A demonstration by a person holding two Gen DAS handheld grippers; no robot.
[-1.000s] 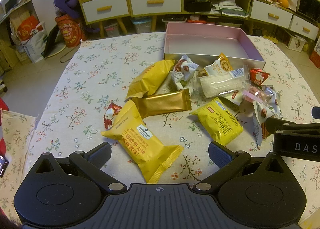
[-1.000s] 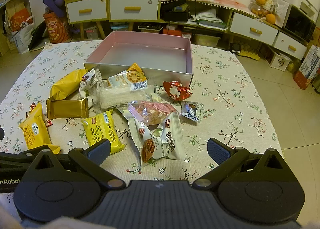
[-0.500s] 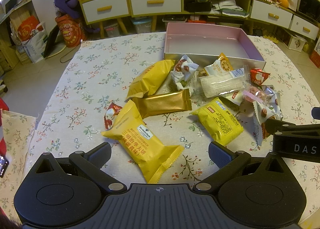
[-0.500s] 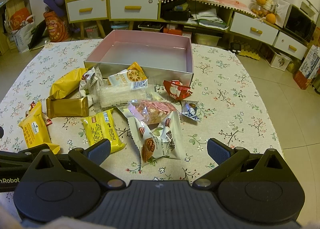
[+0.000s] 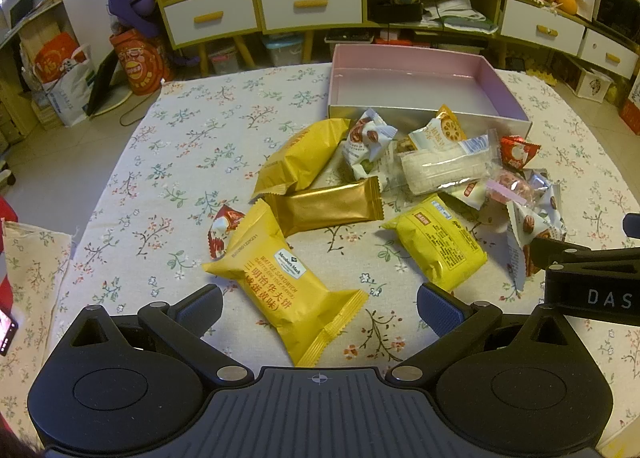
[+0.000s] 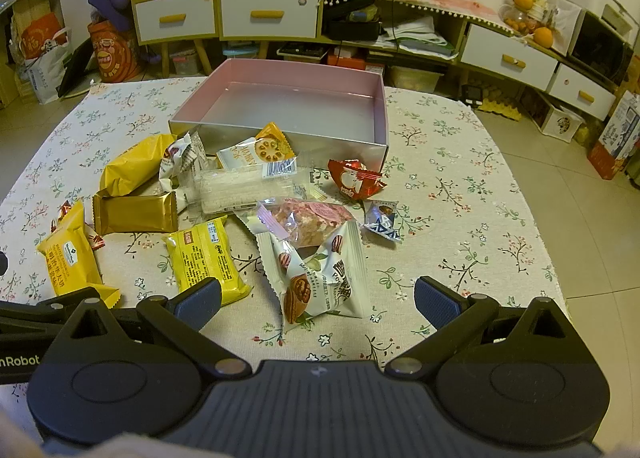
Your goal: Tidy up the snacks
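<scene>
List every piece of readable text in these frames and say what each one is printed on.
"Member's Mark", "WAFFLE SANDWICH" and "三明治华夫饼 (咸蛋黄味)": yellow waffle pack.
"DAS", cut off by the frame edge: right gripper body in the left wrist view.
"nRobot", start cut off: left gripper body in the right wrist view.
Small yellow pack, pecan bag, barcode label: print too small to read.

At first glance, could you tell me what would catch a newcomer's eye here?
A heap of snack packets, with the yellow waffle sandwich pack nearest the left gripper. Behind the heap stands the empty pink box on the floral tablecloth. Both the left and the right gripper hold their jaws open.
</scene>
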